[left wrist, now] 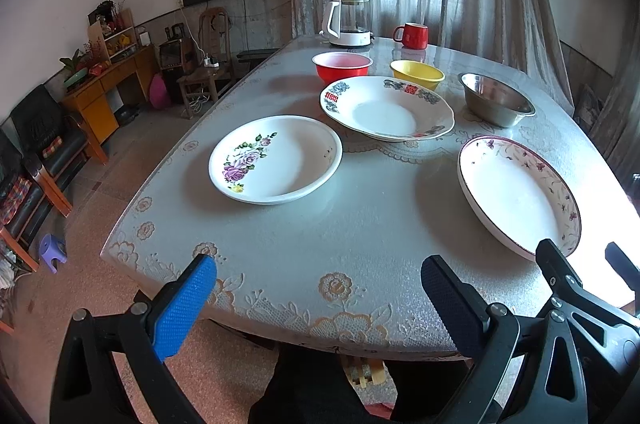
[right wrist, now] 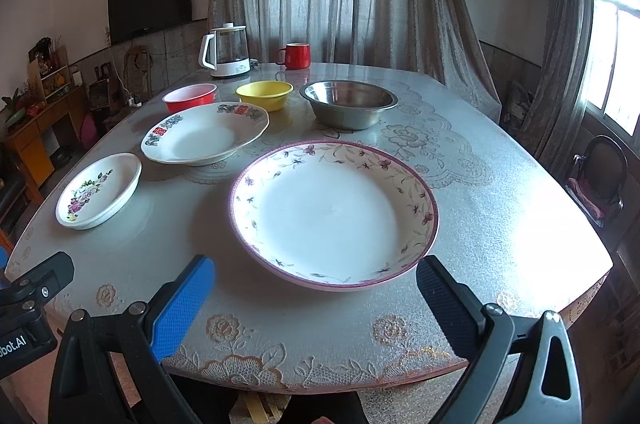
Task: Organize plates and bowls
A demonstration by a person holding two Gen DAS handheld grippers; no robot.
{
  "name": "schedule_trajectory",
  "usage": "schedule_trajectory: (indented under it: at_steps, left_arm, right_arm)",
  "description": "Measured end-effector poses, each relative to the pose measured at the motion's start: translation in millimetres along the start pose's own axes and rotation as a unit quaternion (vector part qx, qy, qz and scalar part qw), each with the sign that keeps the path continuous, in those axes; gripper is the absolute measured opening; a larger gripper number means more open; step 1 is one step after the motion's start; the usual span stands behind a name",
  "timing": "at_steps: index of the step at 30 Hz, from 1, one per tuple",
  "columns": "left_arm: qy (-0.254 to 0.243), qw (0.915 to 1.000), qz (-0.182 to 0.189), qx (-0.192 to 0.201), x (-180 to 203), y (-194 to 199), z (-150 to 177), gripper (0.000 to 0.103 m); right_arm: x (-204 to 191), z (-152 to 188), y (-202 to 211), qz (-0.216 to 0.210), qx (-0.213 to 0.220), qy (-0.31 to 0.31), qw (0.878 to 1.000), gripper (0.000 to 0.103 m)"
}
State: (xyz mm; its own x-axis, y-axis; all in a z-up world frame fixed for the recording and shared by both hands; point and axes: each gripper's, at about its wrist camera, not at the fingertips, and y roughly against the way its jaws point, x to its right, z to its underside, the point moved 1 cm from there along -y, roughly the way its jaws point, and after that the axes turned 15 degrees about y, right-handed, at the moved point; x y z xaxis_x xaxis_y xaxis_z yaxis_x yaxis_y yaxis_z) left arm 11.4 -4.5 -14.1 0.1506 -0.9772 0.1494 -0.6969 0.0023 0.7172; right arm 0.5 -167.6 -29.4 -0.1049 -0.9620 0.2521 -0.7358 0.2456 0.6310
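Three plates lie apart on the table: a rose-print plate (left wrist: 276, 160) (right wrist: 98, 190) at left, a red-and-blue patterned plate (left wrist: 386, 108) (right wrist: 206, 132) behind it, and a large pink-rimmed plate (left wrist: 520, 194) (right wrist: 334, 214) at right. Beyond them stand a red bowl (left wrist: 342, 66) (right wrist: 190, 96), a yellow bowl (left wrist: 417, 74) (right wrist: 265, 94) and a steel bowl (left wrist: 496, 98) (right wrist: 348, 102). My left gripper (left wrist: 320, 296) hangs open at the table's near edge, holding nothing. My right gripper (right wrist: 316, 296) is open just short of the pink-rimmed plate, also holding nothing.
A white kettle (left wrist: 348, 22) (right wrist: 226, 50) and a red mug (left wrist: 412, 34) (right wrist: 295, 56) stand at the far side of the lace-covered table (left wrist: 320, 248). Chairs, a wooden cabinet (left wrist: 108, 84) and a purple stool (left wrist: 52, 250) fill the floor at left.
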Motion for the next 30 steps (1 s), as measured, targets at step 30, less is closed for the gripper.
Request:
schedule_trajectory:
  at_steps: [30]
  left_arm:
    - [-0.039, 0.9913, 0.091, -0.086, 62.2, -49.6, -17.6, 0.103]
  right_arm:
    - [85.0, -7.2, -42.4, 0.003, -0.013, -0.029, 0.999, 0.092]
